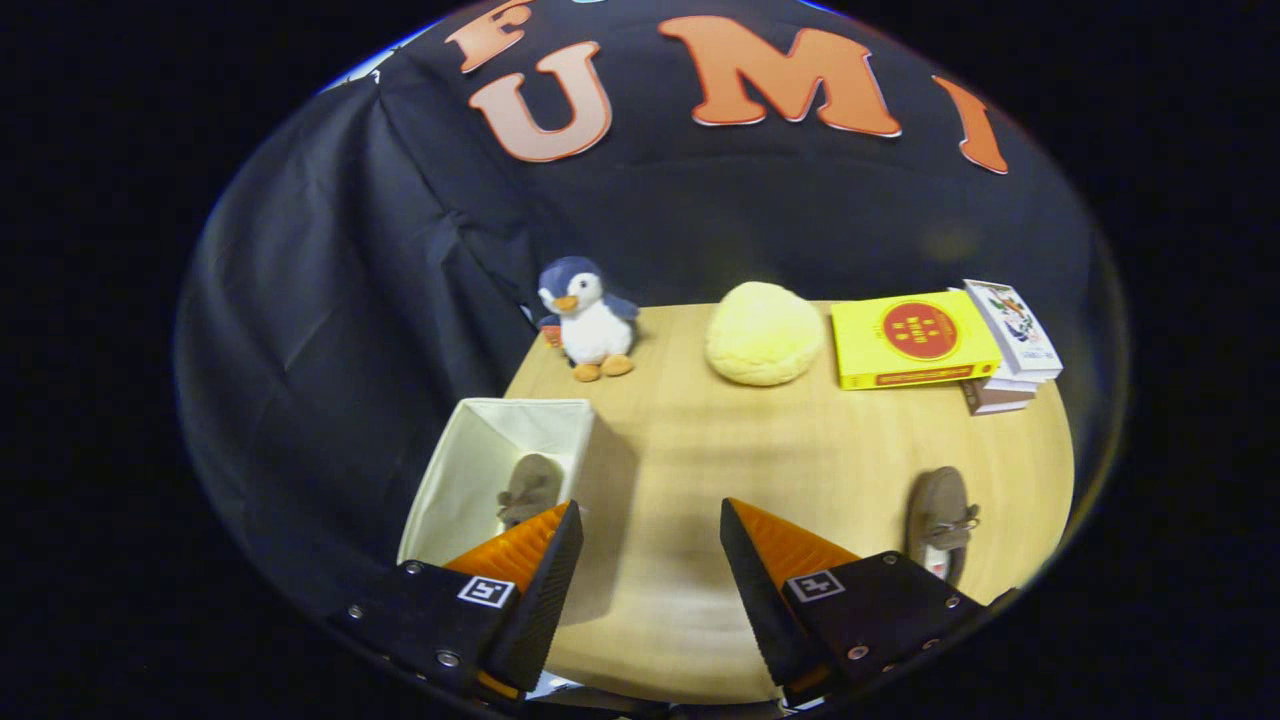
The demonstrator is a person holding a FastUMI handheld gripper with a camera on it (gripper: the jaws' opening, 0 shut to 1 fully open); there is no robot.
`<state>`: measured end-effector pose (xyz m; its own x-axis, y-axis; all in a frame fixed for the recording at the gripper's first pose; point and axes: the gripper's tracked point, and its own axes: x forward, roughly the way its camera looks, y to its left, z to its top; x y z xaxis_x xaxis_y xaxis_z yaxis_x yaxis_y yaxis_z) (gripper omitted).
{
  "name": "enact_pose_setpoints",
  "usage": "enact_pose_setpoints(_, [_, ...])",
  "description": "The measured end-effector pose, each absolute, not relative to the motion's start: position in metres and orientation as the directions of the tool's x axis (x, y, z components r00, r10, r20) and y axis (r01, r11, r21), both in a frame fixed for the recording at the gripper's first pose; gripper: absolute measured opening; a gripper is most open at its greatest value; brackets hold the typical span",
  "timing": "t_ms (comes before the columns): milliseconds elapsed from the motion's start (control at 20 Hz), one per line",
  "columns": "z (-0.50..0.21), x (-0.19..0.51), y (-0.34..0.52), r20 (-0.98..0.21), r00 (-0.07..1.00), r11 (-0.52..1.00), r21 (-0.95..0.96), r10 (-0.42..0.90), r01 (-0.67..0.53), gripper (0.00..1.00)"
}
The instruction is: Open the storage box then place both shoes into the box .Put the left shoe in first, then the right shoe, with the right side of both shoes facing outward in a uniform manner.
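The storage box [505, 470], a pale fabric bin with its top open, stands on the wooden bench [700, 470] just ahead of the left finger, whose tip overlaps the box's near corner so that part of the rim is hidden. Inside lies one brown shoe [528, 490], its lower end cut off behind that finger; which way it faces is hard to make out. The other brown shoe [942, 520] lies on the bench just beyond the right finger, its near end covered by the finger's housing. The gripper [650, 535] has its fingers spread wide with nothing between them but bare bench. Well beyond the fingers, along the far side against the black cloth wall, stand a plush penguin [590, 320], a round yellow cushion [765, 333], and a stack of books [940, 345] topped by a yellow one; the lower books are mostly hidden.
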<state>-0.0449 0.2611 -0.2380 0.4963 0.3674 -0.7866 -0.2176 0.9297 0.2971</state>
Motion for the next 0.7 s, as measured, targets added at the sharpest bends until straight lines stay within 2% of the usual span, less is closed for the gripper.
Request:
enact_pose_setpoints(300, [-0.283,-0.049,0.124,-0.831,0.503,0.971,0.211,0.239,-0.113,0.9])
enact_pose_setpoints(700, [-0.367,-0.085,0.007,-0.907,0.406,0.992,0.126,0.112,0.009,0.93])
